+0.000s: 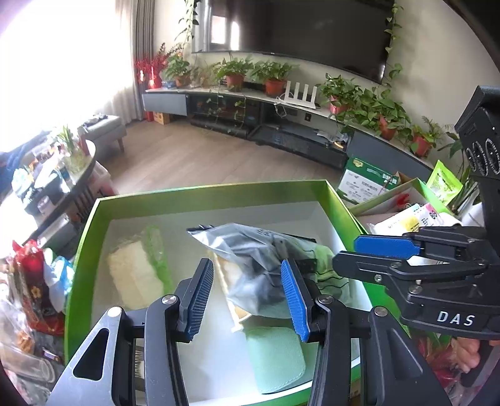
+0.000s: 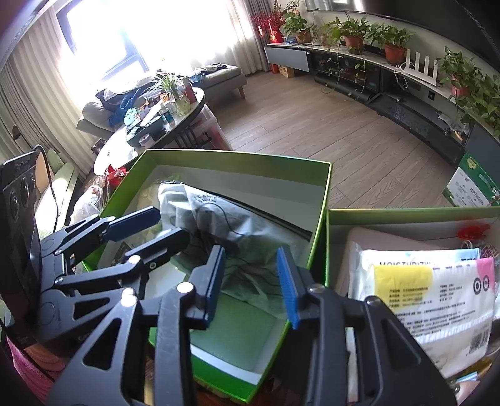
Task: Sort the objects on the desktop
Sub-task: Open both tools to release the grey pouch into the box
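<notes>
Blue-padded fingers of the left claw [image 1: 247, 299] fill the foreground of the left wrist view, jaws partly apart and gripping nothing, poised over a green box [image 1: 200, 195]. Inside the box, a frosted plastic bag [image 1: 250, 259] with dark contents lies near the middle, seen between the two pads but not pressed by them. Below it rests a pale green pouch [image 1: 278, 359]; to the left sits a cream-coloured block [image 1: 134, 274] with a green strip beside it.

From the right wrist view, the right claw [image 2: 254, 285] hangs over the same box's near right corner, jaws narrowly apart and empty, with a cable-filled part of the bag showing between them. Just right of the box stands a second green box [image 2: 406, 215] holding a white tissue pack [image 2: 431, 293] with yellow and pink patches.

Farther back are a wooden floor [image 1: 218, 156], a long TV cabinet [image 1: 281, 106] lined with potted plants [image 1: 275, 78], and a wall-mounted television [image 1: 312, 28].
</notes>
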Tool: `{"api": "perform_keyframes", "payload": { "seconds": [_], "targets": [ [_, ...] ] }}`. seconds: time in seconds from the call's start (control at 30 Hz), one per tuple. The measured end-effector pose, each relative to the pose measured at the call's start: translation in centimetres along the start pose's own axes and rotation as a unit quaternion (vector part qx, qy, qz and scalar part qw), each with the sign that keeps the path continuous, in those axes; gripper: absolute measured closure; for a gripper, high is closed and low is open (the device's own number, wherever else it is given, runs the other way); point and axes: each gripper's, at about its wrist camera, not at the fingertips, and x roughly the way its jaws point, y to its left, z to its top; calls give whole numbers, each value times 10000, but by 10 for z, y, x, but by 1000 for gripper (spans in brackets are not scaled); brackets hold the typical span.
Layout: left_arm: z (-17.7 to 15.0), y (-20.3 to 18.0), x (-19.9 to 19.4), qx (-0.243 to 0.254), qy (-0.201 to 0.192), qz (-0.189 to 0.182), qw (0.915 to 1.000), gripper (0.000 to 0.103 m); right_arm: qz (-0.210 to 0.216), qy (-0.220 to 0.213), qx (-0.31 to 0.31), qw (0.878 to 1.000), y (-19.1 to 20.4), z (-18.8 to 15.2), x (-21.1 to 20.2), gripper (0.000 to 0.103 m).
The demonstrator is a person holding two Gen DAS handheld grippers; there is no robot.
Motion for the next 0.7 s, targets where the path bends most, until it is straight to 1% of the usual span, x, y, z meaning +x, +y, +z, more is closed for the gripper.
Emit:
{"api": "perform_keyframes", "payload": {
  "seconds": [0.13, 0.23, 0.33, 0.43, 0.53, 0.63, 0.7],
  "targets": [
    [2, 3, -14, -86, -97, 42, 9999, 57, -7, -57, -45, 10000, 8, 0, -10, 67],
    [1, 5, -25, -99, -166, 81, 9998, 48, -6, -96, -108, 9999, 15, -3, -20, 67],
    [0, 1, -32, -20, -175, 222, 9996, 33, -17, -99, -143, 9998, 20, -7, -26, 65],
    [-4, -1, -39, -59, -198, 405, 9990, 32, -16, -106, -78, 9999, 22, -12, -31, 64],
    [-11, -3, -50, -105, -227, 372, 9990, 32, -109, -170, -28, 9998, 23, -21, -41, 64],
    [-19, -10, -64, 5, -392, 481, 9981, 32, -221, -315, -105, 9992, 30, -34, -55, 63],
    [-24, -15, -76, 65, -455, 498, 9977, 30, -288, -377, -146, 9988, 35, -41, -62, 60]
  ]
}}
